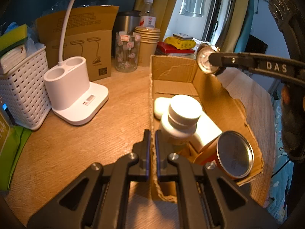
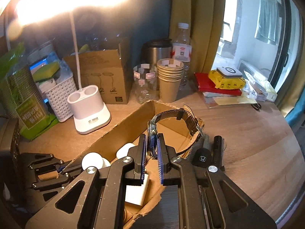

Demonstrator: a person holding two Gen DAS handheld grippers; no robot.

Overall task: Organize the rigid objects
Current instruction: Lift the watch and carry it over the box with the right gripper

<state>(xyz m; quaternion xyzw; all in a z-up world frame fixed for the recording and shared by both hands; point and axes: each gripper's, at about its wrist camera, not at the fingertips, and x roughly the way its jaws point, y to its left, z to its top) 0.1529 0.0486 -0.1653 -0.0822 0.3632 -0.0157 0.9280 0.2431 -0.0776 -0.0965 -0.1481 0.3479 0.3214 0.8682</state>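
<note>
An open, torn cardboard box (image 1: 226, 99) sits on the wooden desk; it also shows in the right wrist view (image 2: 118, 131). Inside lie a white bottle (image 1: 183, 116), a white earbud case (image 1: 159, 107), a white block (image 2: 136, 192) and a tin can (image 1: 234, 154). My left gripper (image 1: 152, 133) is shut on the box's left wall (image 1: 152, 99). My right gripper (image 2: 151, 136) is shut on a wristwatch (image 2: 152, 133) with a dark strap (image 2: 190, 122), held above the box; in the left wrist view the watch (image 1: 205, 62) hangs over the far right corner.
A white lamp base (image 1: 74, 95), white basket (image 1: 21, 87), cardboard carton (image 1: 83, 43), glass jar (image 1: 126, 53), paper cups (image 1: 147, 43), steel flask (image 2: 157, 51) and water bottle (image 2: 182, 45) stand at the back. A car key (image 2: 203, 156) and a black flashlight (image 2: 218, 148) lie right of the box.
</note>
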